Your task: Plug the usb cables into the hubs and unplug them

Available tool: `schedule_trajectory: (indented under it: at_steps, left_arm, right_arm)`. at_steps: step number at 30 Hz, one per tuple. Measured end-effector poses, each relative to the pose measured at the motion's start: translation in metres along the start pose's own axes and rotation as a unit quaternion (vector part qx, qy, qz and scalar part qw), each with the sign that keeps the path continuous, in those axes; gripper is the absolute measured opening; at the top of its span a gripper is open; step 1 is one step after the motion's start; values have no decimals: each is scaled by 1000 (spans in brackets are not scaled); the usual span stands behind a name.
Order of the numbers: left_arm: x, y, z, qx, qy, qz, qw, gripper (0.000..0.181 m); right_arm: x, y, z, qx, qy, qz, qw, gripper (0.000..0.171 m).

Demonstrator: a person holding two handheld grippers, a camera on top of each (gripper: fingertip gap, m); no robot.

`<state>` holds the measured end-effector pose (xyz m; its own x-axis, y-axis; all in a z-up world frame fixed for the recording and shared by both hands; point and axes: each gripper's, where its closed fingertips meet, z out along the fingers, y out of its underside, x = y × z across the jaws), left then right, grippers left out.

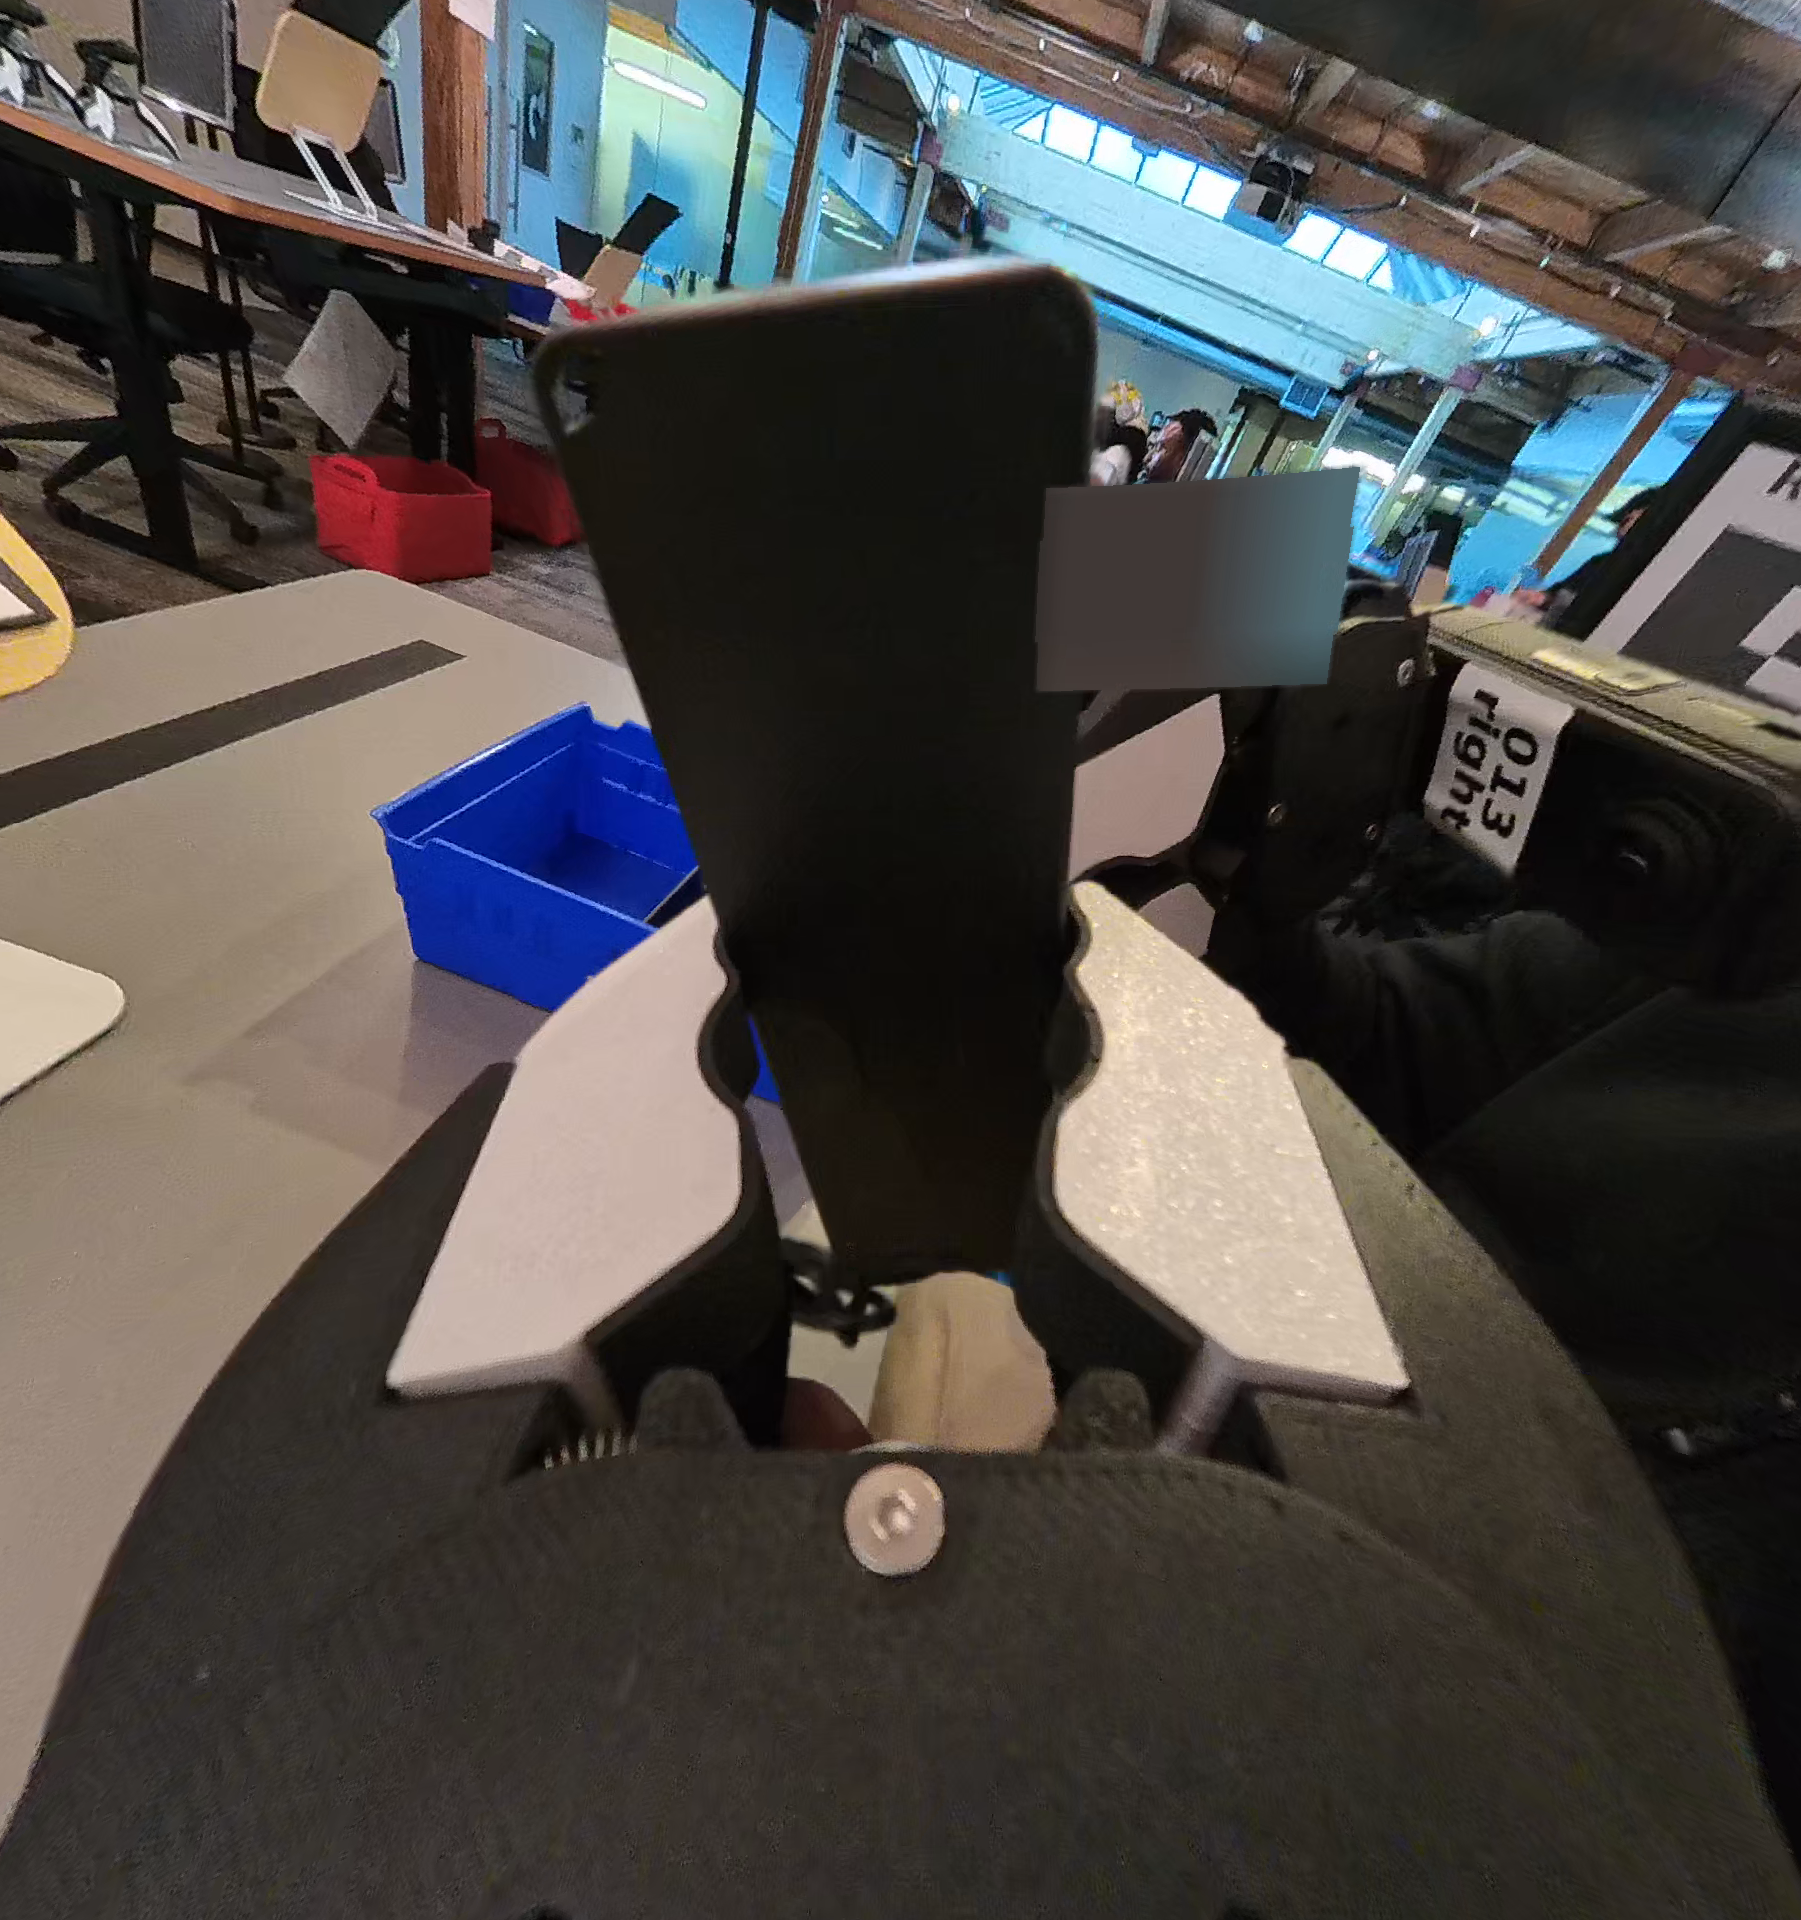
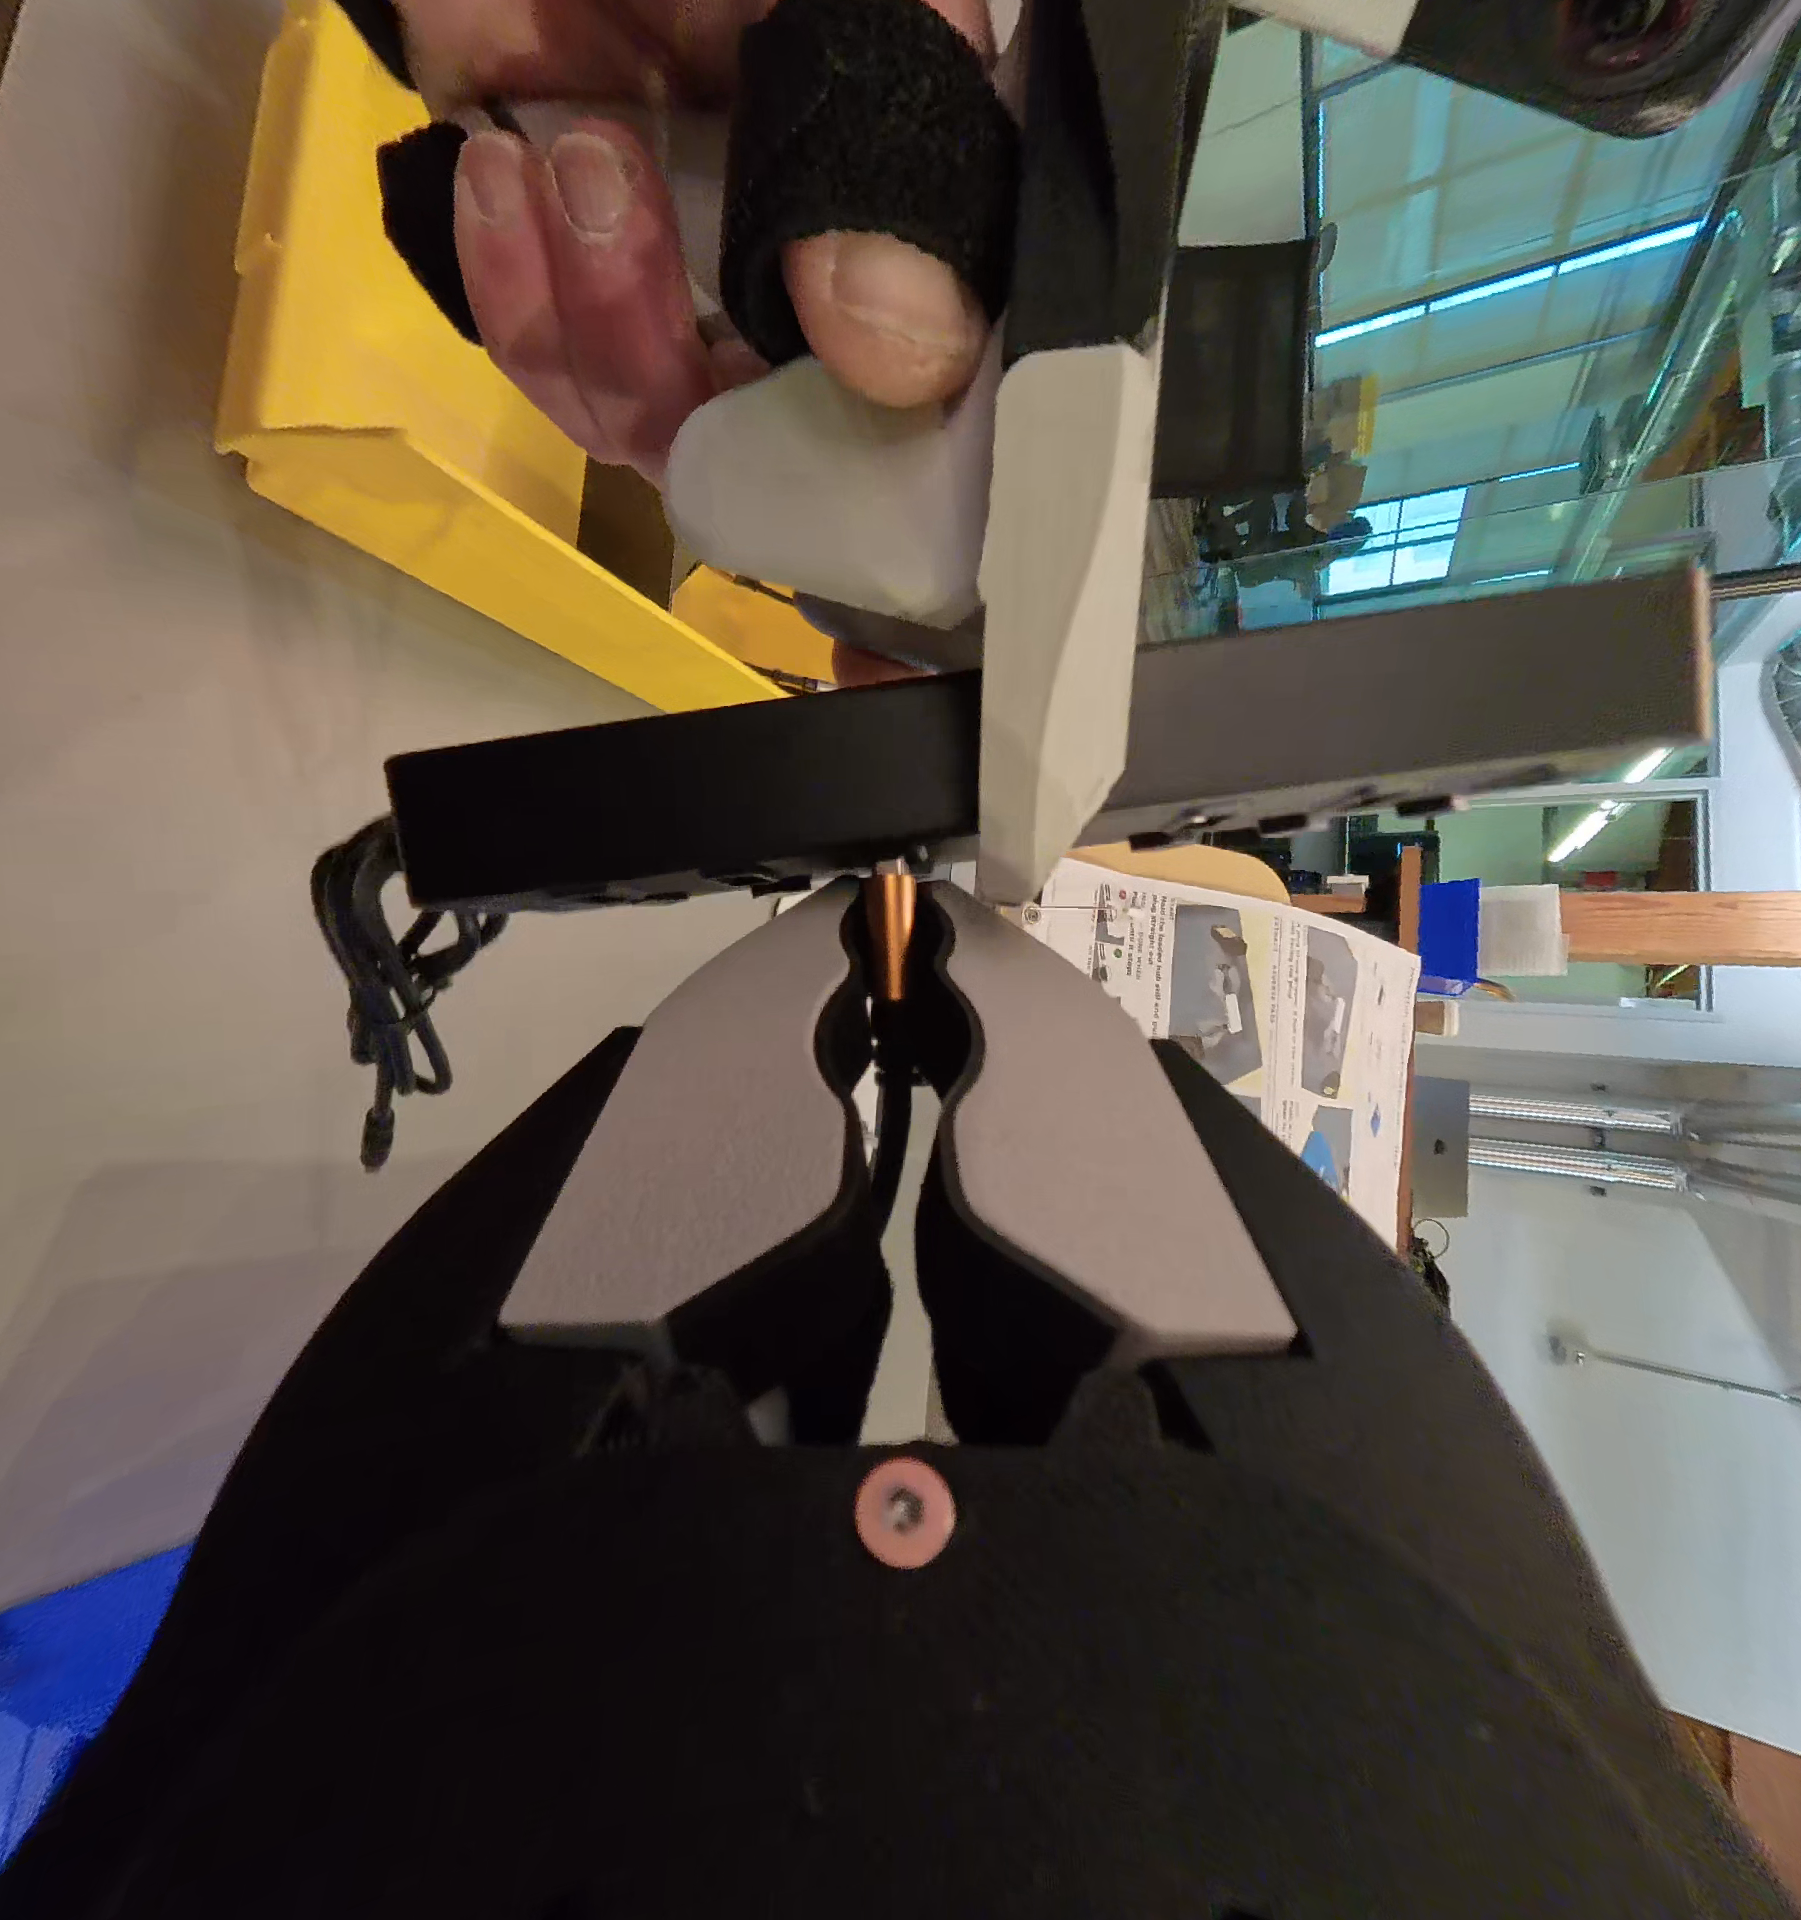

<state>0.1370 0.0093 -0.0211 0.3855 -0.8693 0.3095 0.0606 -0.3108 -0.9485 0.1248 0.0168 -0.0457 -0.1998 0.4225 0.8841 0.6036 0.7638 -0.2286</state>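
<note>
My left gripper (image 1: 896, 997) is shut on a long flat black hub (image 1: 834, 623) and holds it above the table. In the right wrist view the hub (image 2: 667, 800) lies across the frame with its port edge toward me, clamped by the left gripper's grey finger (image 2: 1052, 675). My right gripper (image 2: 896, 920) is shut on a copper-coloured usb plug (image 2: 890, 951) with a black cable. The plug's metal tip meets a port on the hub's edge; how deep it sits is hidden. The hub's own black cable (image 2: 387, 977) hangs bundled at its left end.
A blue bin (image 1: 543, 862) stands on the grey table (image 1: 200, 987) behind the hub. A yellow bin (image 2: 376, 395) lies beyond the hub. A hand with black finger straps (image 2: 605, 270) holds the left gripper. A printed sheet (image 2: 1270, 997) stands at right. The right gripper's body (image 1: 1644, 831) is close at right. The tips of both grippers are at nearly the same place.
</note>
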Motion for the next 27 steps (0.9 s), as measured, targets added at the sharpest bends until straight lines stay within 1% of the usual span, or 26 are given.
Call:
schedule_trajectory:
  at_steps: [1, 2, 3, 4, 6, 7, 8, 9, 13, 16, 19, 20, 21, 22, 23, 24, 25, 27]
  left_arm:
    - [-1, 0, -1, 0, -4, 11, 1000, 55]
    - [-1, -4, -2, 22, -3, 9, 1000, 54]
    - [-1, -6, -2, 40, -1, 3, 999, 55]
    - [-2, -5, 0, 40, -3, 1, 999, 56]
    - [-3, 4, 3, 10, 0, 15, 1000, 61]
    - [0, 12, 6, -11, 16, 9, 1000, 69]
    - [0, 15, 8, -13, 17, 7, 1000, 68]
    - [-1, 14, 9, -1, 13, 12, 1000, 63]
    - [-5, 14, 10, -2, -1, 14, 1000, 59]
    - [-4, 14, 8, 4, 13, 1, 1000, 58]
    - [3, 12, 11, 4, 21, 8, 1000, 57]
    - [3, 9, 8, 12, 20, 2, 1000, 57]
    - [-5, -1, -3, 36, 9, -13, 999, 57]
    - [-17, -15, -20, 72, -5, -27, 997, 57]
    - [-22, -19, -27, 75, -14, -16, 997, 57]
    - [-19, -13, -22, 45, -11, 5, 999, 57]
    - [-18, -7, -14, 27, -21, 23, 999, 57]
    - [-17, 2, -5, 7, -29, 31, 999, 57]
  right_arm:
    - [0, -1, 2, -4, 6, -5, 1000, 4]
    - [3, -2, 3, -2, 17, 0, 1000, 4]
    - [4, -2, 4, 1, 13, 11, 1000, 4]
    - [4, -1, 4, -1, 10, 14, 1000, 4]
    - [7, 0, 5, 2, 20, 28, 999, 4]
    - [8, -1, 5, 5, 23, 32, 999, 4]
    - [9, -1, 4, 5, 23, 34, 999, 4]
    - [9, 1, 5, -1, 24, 30, 999, 4]
    - [10, 4, 8, 1, 33, 28, 999, 4]
    - [11, 3, 7, -6, 50, -1, 999, 4]
    - [11, 4, 0, 0, 40, -6, 999, 3]
    - [14, 14, -5, -23, 43, -9, 999, 4]
    - [21, 33, -14, -54, 51, -3, 997, 4]
    - [32, 44, -26, -46, 59, 29, 997, 3]
    - [40, 42, -36, -20, 61, 53, 997, 3]
    - [43, 37, -42, -10, 58, 56, 997, 3]
    - [42, 37, -43, -17, 51, 56, 997, 4]
    - [39, 63, -44, -54, 35, 78, 995, 4]
